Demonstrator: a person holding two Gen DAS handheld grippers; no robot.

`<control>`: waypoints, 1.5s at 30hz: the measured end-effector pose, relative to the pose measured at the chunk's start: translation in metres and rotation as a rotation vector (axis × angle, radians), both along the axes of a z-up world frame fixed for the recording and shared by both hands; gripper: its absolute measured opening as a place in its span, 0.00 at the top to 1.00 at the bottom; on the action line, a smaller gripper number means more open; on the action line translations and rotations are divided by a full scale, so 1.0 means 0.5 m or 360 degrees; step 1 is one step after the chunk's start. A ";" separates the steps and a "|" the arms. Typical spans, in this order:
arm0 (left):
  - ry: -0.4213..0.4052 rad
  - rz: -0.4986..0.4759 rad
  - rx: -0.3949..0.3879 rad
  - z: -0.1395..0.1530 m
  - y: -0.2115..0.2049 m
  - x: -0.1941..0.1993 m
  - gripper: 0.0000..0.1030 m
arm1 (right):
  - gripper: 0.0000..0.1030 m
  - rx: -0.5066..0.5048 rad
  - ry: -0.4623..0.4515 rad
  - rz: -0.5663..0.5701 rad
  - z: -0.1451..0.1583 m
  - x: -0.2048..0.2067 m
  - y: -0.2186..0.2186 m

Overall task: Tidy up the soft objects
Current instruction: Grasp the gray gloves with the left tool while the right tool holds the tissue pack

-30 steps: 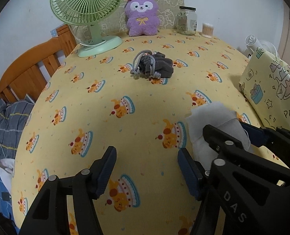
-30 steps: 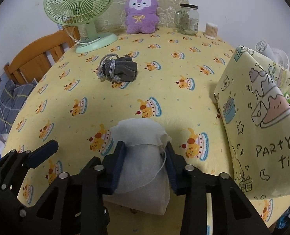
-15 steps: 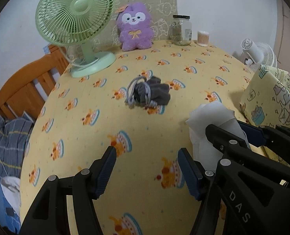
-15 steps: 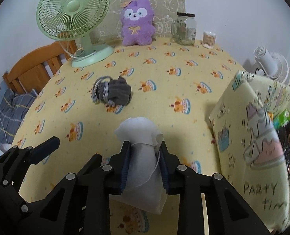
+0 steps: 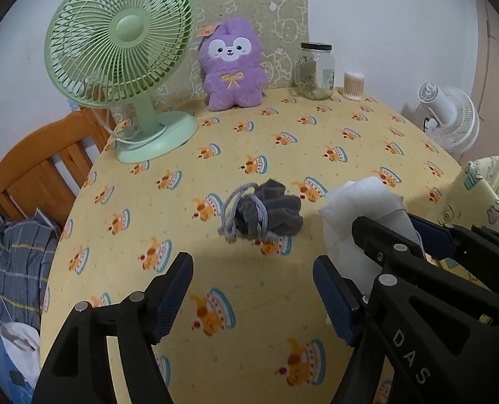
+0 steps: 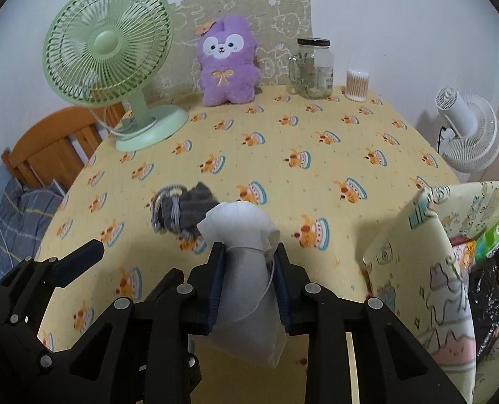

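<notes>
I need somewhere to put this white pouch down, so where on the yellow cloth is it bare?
Bare: the middle stretch between the grey pouch and the glass jar, and the near strip under the empty left claw. Crowded: the back edge, with green fan, purple plush and cotton swabs, and the gift bag at right.

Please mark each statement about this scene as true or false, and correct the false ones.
1. The right gripper is shut on the white pouch. True.
2. The left gripper holds the grey pouch. False: its fingers are apart with nothing between them, and the grey pouch lies on the tablecloth beyond them.
3. The purple plush stands between the green fan and the glass jar. True.
4. The jar has no lid. False: a dark lid is on it.
5. The gift bag is shut. False: its top is open and packets show inside.
</notes>
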State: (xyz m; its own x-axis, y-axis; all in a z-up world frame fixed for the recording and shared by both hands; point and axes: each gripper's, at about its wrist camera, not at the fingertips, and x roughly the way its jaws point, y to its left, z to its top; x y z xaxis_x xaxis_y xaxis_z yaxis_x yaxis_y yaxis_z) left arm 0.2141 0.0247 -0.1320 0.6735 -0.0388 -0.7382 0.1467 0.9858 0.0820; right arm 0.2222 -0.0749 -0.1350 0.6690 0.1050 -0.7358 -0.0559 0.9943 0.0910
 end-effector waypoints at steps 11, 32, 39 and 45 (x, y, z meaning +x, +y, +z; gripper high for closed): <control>-0.0019 -0.0053 0.0031 -0.001 -0.010 0.060 0.26 | 0.70 0.0024 -0.0009 -0.0093 -0.004 0.056 -0.008; 0.0013 -0.0120 -0.0009 -0.052 -0.035 0.128 0.28 | 0.70 0.0033 0.0061 -0.0202 -0.054 0.130 -0.042; 0.0010 -0.0074 -0.0060 -0.068 -0.029 0.135 0.37 | 0.70 0.0028 0.0067 -0.0201 -0.065 0.137 -0.041; 0.0021 -0.0067 -0.0066 -0.066 -0.030 0.131 0.40 | 0.70 0.0024 0.0065 -0.0195 -0.065 0.135 -0.039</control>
